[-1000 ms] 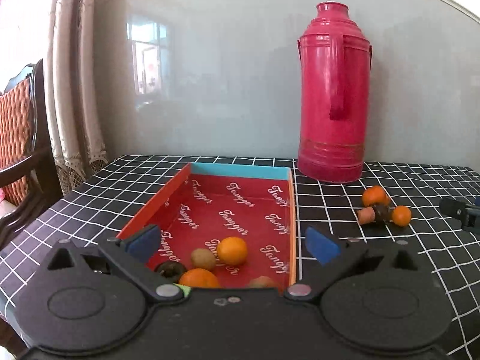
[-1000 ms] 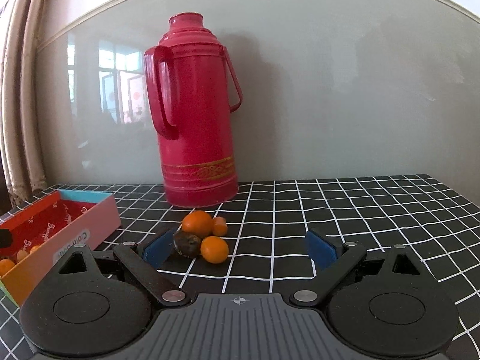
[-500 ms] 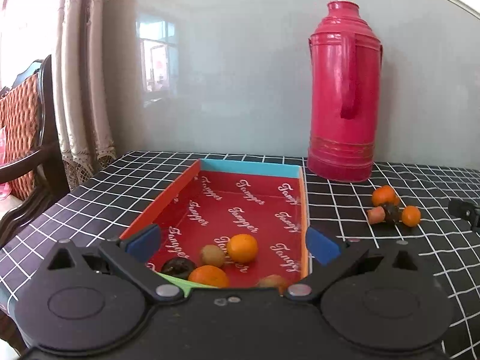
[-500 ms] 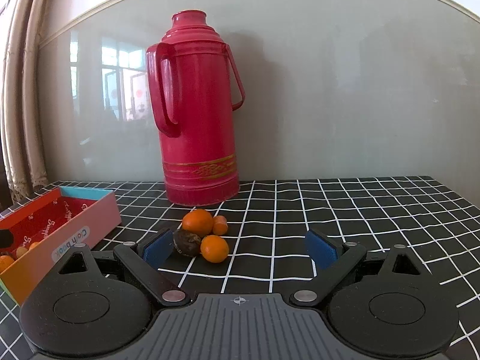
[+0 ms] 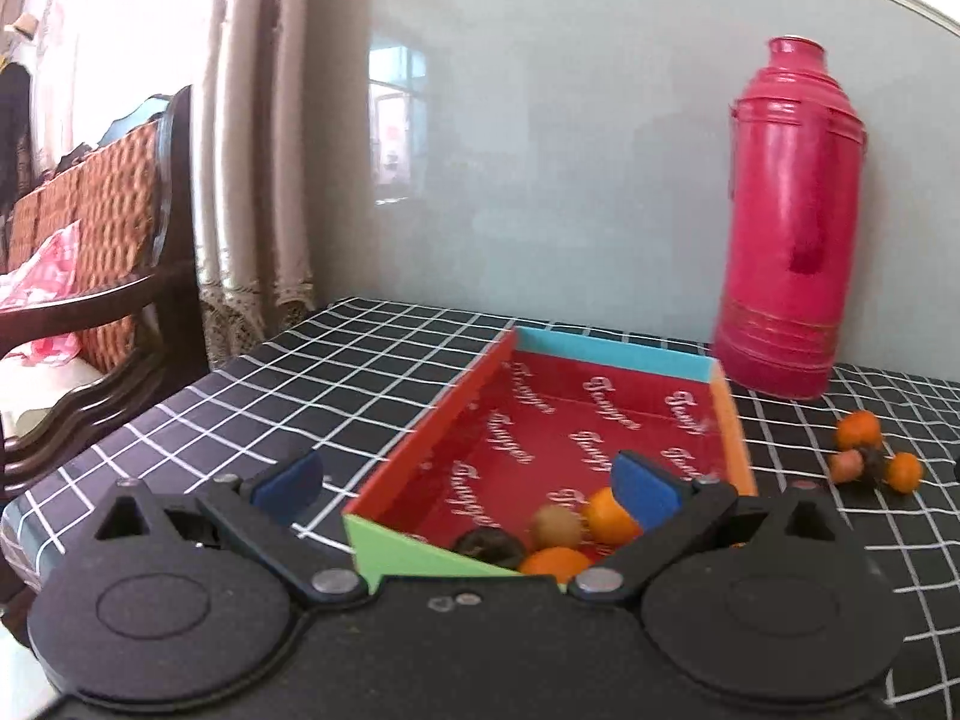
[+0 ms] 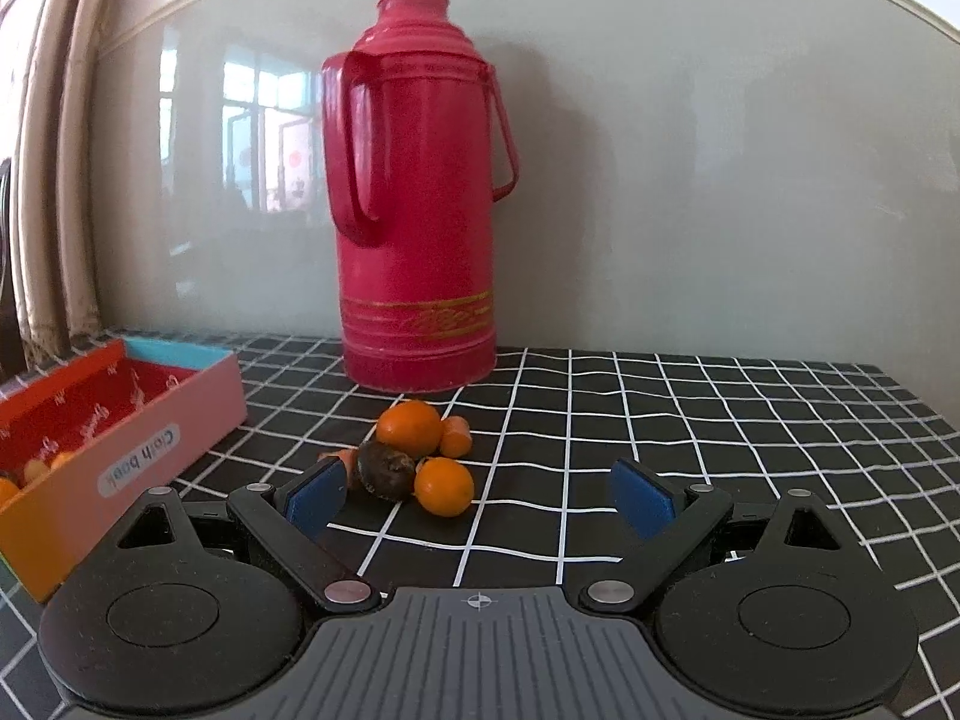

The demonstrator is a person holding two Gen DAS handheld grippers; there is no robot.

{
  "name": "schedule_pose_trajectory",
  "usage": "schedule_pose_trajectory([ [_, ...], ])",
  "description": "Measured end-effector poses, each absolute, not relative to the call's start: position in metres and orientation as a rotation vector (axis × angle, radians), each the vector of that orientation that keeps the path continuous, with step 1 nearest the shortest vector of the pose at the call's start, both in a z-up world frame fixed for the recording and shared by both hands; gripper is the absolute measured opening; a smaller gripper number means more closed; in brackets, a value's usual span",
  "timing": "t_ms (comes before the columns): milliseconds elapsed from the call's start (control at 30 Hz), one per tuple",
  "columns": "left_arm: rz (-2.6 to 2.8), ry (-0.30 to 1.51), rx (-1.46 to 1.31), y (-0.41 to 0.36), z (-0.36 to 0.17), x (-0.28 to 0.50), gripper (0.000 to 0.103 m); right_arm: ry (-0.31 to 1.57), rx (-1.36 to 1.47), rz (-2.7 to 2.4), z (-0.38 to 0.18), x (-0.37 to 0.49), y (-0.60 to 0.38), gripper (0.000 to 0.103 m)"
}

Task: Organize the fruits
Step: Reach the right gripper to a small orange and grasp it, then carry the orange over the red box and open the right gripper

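A red-lined box (image 5: 600, 420) lies on the checked tablecloth and holds several fruits: oranges (image 5: 603, 519), a tan round fruit (image 5: 555, 527) and a dark one (image 5: 489, 545). My left gripper (image 5: 465, 480) is open and empty over the box's near left corner. A loose cluster of fruit (image 6: 414, 456) lies on the cloth: a large orange (image 6: 411, 427), a small orange (image 6: 444, 486), a dark fruit (image 6: 384, 468). It also shows in the left wrist view (image 5: 873, 459). My right gripper (image 6: 477, 489) is open and empty just in front of the cluster, its left finger (image 6: 315, 492) beside the dark fruit.
A tall red thermos flask (image 6: 420, 210) stands against the wall behind the cluster, also in the left wrist view (image 5: 792, 222). The box's pink outer wall (image 6: 138, 456) is at the right gripper's left. A wooden chair (image 5: 102, 240) and curtains stand past the table's left edge.
My left gripper has swung left, so the box and flask sit further right in its view. My right gripper has edged forward towards the fruit cluster. Both stay open.
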State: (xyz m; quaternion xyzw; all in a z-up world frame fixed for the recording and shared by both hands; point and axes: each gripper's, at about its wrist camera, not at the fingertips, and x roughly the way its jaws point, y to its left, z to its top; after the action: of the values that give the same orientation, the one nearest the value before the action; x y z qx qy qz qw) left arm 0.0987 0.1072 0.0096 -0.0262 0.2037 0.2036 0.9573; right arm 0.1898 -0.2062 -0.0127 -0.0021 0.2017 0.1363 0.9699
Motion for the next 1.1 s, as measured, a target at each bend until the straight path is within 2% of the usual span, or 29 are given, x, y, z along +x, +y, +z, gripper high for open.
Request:
schedule_pose_trajectory([
  [300,0.463,0.400,-0.072,0.134,0.011,0.093,0.097,0.481,-0.053,0.309,-0.026,0.218,-0.187,0.093],
  [367,0.477,0.400,-0.080,0.142,0.011,0.091,0.097,0.502,-0.067,0.312,-0.029,0.226,-0.184,0.079],
  [400,0.486,0.398,-0.086,0.147,0.011,0.090,0.097,0.524,-0.074,0.309,-0.031,0.231,-0.182,0.066],
  [433,0.493,0.398,-0.090,0.151,0.011,0.089,0.097,0.546,-0.081,0.300,-0.034,0.235,-0.180,0.062],
  [667,0.523,0.406,-0.102,0.170,0.011,0.085,0.097,0.594,-0.074,0.312,-0.041,0.251,-0.176,0.061],
  [767,0.524,0.411,-0.098,0.173,0.010,0.083,0.097,0.608,-0.083,0.317,-0.042,0.256,-0.170,0.055],
  [800,0.526,0.412,-0.095,0.174,0.010,0.082,0.097,0.613,-0.087,0.317,-0.043,0.257,-0.169,0.051],
  [867,0.529,0.415,-0.095,0.176,0.010,0.081,0.097,0.626,-0.087,0.305,-0.044,0.262,-0.167,0.030],
  [1100,0.527,0.420,-0.094,0.179,0.013,0.075,0.097,0.604,-0.061,0.320,-0.033,0.252,-0.165,0.030],
])
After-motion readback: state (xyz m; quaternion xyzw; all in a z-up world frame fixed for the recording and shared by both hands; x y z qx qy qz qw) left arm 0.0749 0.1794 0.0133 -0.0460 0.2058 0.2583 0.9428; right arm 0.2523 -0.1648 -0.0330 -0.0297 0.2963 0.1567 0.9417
